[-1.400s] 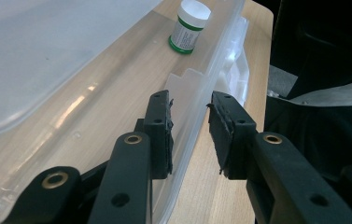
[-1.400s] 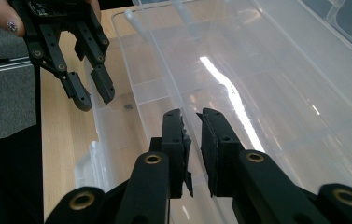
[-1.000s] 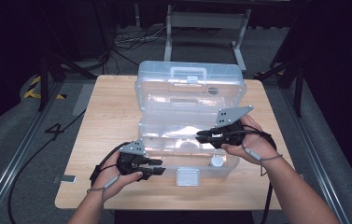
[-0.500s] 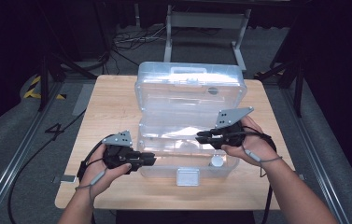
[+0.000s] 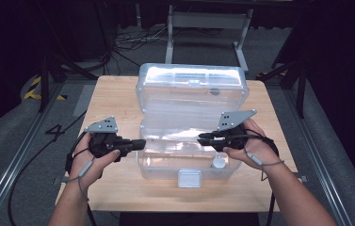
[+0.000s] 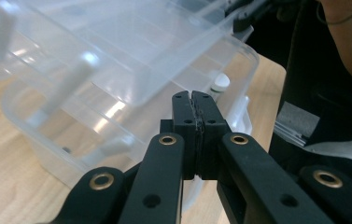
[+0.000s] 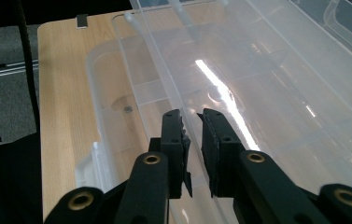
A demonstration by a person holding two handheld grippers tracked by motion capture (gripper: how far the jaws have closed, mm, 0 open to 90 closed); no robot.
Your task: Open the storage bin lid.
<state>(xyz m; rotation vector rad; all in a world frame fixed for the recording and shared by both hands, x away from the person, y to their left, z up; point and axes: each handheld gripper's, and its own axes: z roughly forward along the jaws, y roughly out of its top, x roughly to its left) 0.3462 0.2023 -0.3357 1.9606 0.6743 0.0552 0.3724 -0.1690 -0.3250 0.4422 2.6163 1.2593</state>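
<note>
Your right tongs (image 5: 202, 137) pinch the inner tray (image 5: 184, 136) edge of the clear box (image 5: 191, 94), mid-table (image 5: 114, 94). Left tongs (image 5: 142, 143) just closed empty, beside the box. Next: regrip the tray's left edge.

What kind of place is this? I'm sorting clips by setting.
Probably a lab or recording studio, not a home: a small wooden table stands alone among dark surroundings, loose cables trail over the grey floor, and a metal stand sits behind the clear plastic box.
</note>
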